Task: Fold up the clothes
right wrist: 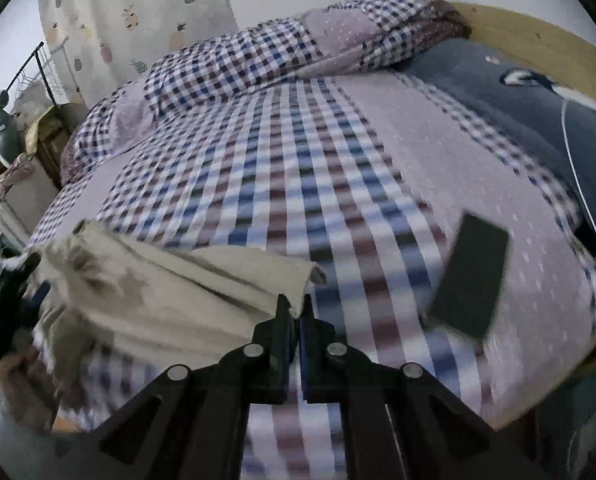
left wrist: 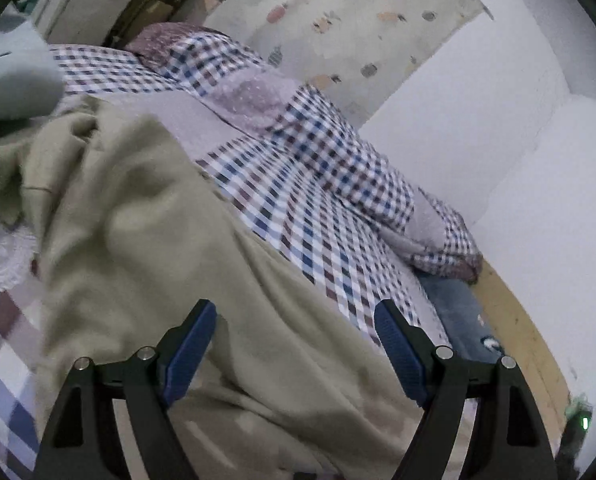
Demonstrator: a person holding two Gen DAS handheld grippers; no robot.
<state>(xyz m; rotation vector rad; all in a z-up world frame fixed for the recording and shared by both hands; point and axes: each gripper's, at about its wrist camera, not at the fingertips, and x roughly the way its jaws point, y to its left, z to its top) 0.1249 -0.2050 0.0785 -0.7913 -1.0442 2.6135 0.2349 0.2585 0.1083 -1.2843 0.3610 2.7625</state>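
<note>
Beige garment (left wrist: 146,248): one item, crumpled and motion-blurred, lying on the bed over the checked bedspread (left wrist: 321,216). In the left wrist view it fills the frame from 6 to 10 o'clock; in the right wrist view it sits at 8 o'clock, bunched in loose folds, one corner lifted.

Left tongs (left wrist: 296,312): spread wide, blue pads well apart, nothing between them; the garment lies under and beyond the tips, and contact cannot be told.

Right tongs (right wrist: 296,310): closed to a thin slit, pinching the garment's lifted corner at the tips.

Checked bedspread: blue, brown and white squares with lilac dotted panels; a rumpled ridge runs along its far side by the wall.

Dark flat rectangle (right wrist: 471,276): lies on a lilac panel at 3 o'clock in the right wrist view, apart from the garment; kind cannot be told.

Navy printed fabric (right wrist: 509,100): at 2 o'clock, along the wooden bed edge (right wrist: 545,40).

Open room: bare bedspread spans the middle of the bed from 12 to 2 o'clock beyond the right tongs.

Containers: none discernible.
</note>
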